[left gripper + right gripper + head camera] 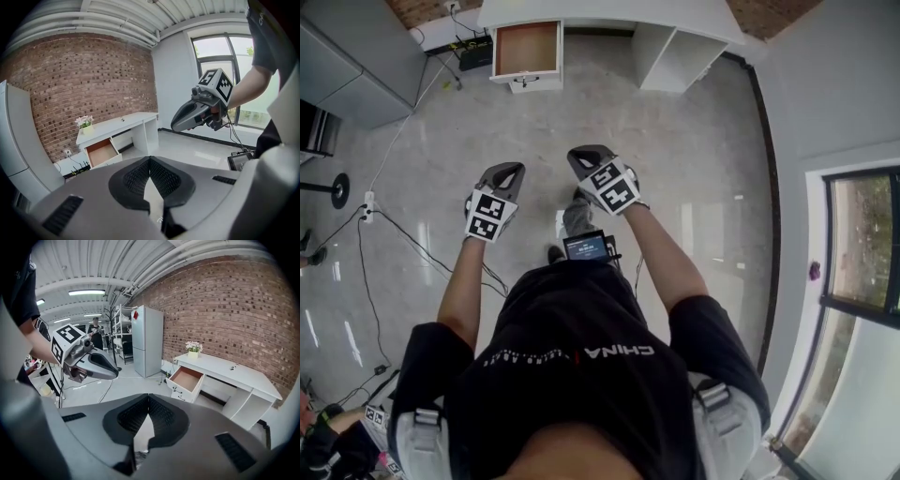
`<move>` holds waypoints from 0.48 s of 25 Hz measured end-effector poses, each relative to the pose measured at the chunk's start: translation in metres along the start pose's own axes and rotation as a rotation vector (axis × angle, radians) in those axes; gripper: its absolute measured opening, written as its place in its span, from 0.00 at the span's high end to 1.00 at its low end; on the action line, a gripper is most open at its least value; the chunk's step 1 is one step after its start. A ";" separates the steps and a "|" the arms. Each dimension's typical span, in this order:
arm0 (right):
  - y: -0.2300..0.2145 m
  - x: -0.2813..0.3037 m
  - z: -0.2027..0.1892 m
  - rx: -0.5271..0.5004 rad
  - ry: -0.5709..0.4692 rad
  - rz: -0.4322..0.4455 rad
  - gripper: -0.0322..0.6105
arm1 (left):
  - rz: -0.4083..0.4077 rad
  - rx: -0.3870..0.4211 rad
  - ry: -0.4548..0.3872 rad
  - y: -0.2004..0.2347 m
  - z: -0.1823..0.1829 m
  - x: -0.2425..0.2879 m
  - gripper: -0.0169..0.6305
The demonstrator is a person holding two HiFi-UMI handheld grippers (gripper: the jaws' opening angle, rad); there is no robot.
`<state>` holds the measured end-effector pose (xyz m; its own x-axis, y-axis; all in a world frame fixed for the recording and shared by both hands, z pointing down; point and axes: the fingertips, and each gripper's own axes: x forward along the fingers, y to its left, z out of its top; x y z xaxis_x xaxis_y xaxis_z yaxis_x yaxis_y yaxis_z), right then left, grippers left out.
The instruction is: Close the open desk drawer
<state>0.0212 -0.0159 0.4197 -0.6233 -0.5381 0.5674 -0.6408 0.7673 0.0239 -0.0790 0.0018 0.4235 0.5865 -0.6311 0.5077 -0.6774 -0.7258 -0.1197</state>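
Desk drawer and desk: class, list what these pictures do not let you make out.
- Drawer handles: head view looks down on them; right gripper view, too small.
- Small item on the desk: too small to name.
- Desk's rear: cut off by head view's top edge.

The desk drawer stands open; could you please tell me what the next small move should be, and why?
Probably step forward and carry the left claw toward the drawer front. The drawer is pulled out of the white desk, while the left claw and the right claw are both near the body, shut and empty, with a stretch of floor between them and it.
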 end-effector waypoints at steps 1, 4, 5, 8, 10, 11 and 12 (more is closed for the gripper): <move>-0.008 0.010 0.003 -0.001 0.000 0.005 0.93 | 0.003 0.000 0.003 0.009 0.001 0.009 0.95; -0.038 0.043 0.017 -0.002 -0.008 0.027 0.93 | 0.018 -0.005 0.014 0.042 0.007 0.037 0.95; -0.050 0.055 0.022 -0.002 -0.010 0.035 0.93 | 0.024 -0.004 0.018 0.053 0.010 0.046 0.95; -0.085 0.092 0.045 -0.005 -0.017 0.059 0.93 | 0.053 0.002 0.035 0.098 0.020 0.070 0.95; -0.109 0.113 0.066 -0.019 -0.020 0.082 0.93 | 0.084 -0.001 0.043 0.132 0.032 0.084 0.95; -0.119 0.122 0.076 -0.034 -0.021 0.095 0.93 | 0.101 -0.007 0.044 0.149 0.039 0.091 0.95; -0.129 0.130 0.086 -0.052 -0.021 0.108 0.93 | 0.118 -0.014 0.043 0.164 0.046 0.097 0.95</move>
<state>-0.0156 -0.2146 0.4199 -0.6969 -0.4579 0.5520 -0.5457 0.8380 0.0062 -0.1129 -0.1909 0.4137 0.4829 -0.6993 0.5270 -0.7469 -0.6431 -0.1690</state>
